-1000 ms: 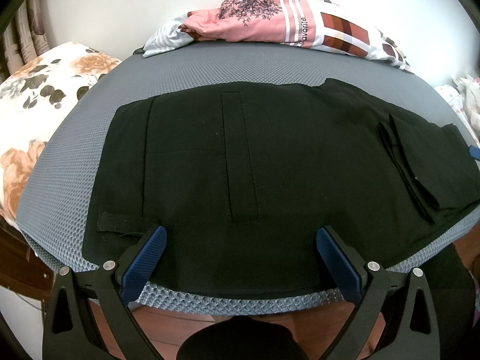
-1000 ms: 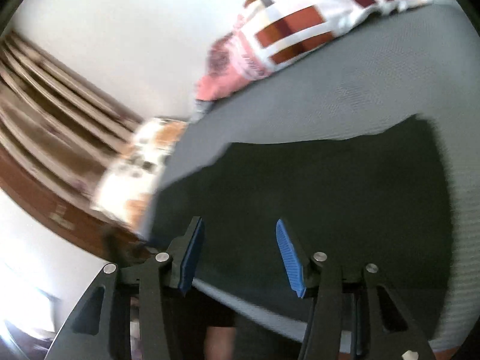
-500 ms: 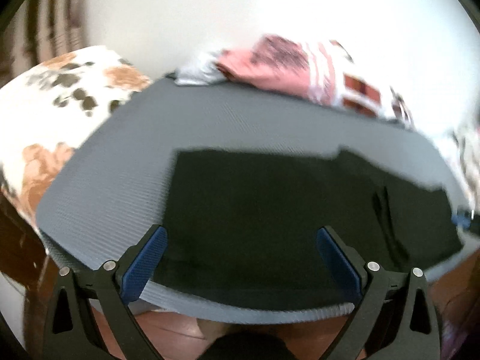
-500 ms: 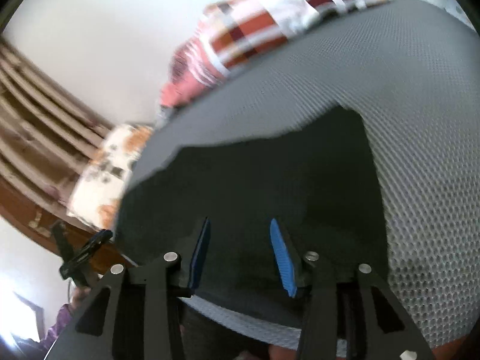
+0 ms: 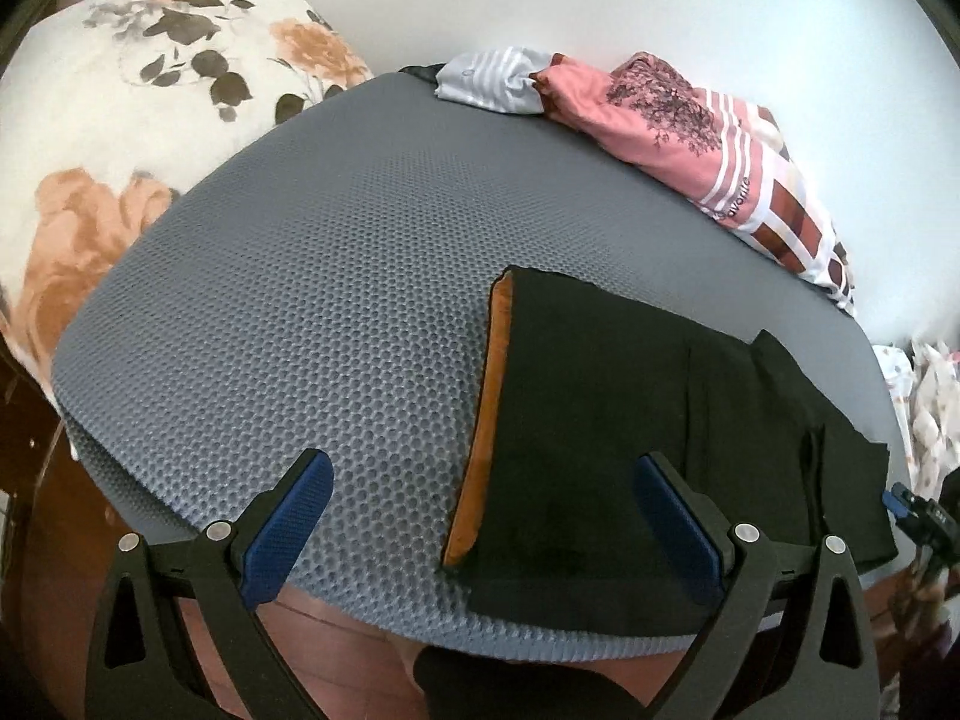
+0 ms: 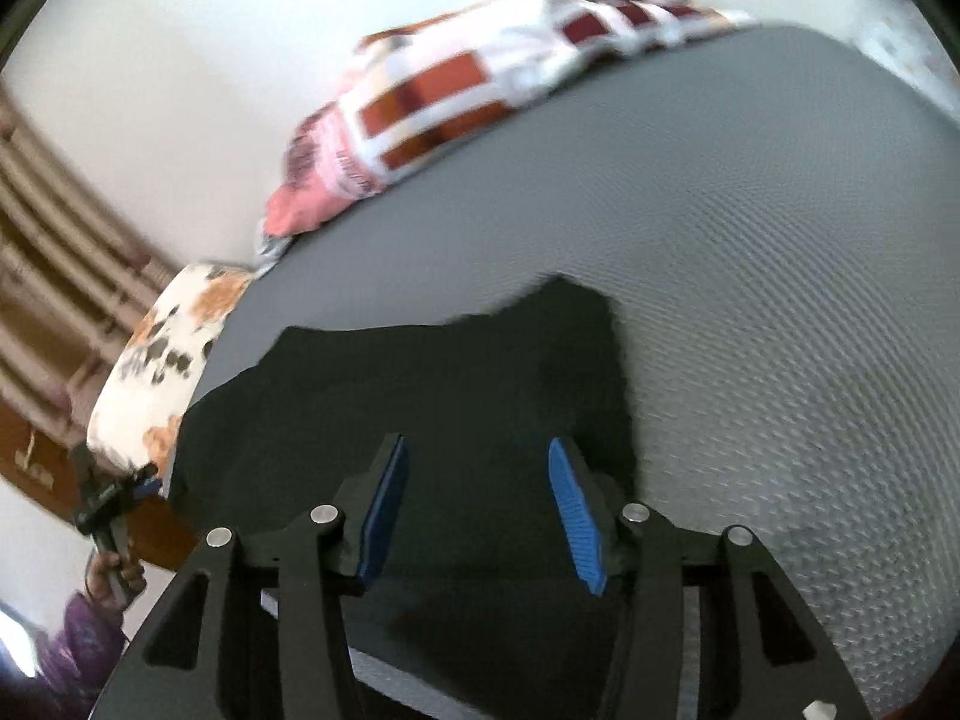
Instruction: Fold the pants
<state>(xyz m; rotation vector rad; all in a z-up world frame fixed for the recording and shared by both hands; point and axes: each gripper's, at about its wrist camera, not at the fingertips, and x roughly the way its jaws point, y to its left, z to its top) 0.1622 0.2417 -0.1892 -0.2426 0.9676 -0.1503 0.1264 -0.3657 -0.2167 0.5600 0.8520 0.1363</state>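
Note:
The black pants lie flat on the grey mesh mat, right of centre in the left wrist view, with an orange strip along their left edge. My left gripper is open and empty, held above the mat's near edge with that edge of the pants between its fingers. In the right wrist view the pants fill the lower middle. My right gripper is open and empty just above the cloth near its right end.
A pile of pink, striped and checked clothes lies at the mat's far edge against the white wall. A floral cushion sits left of the mat. The mat's near edge drops to a wooden floor. The other gripper's tip shows at far right.
The left camera has swung left, so the pants now sit right of centre and their orange-edged end shows. The right gripper has opened wider and stays over the pants.

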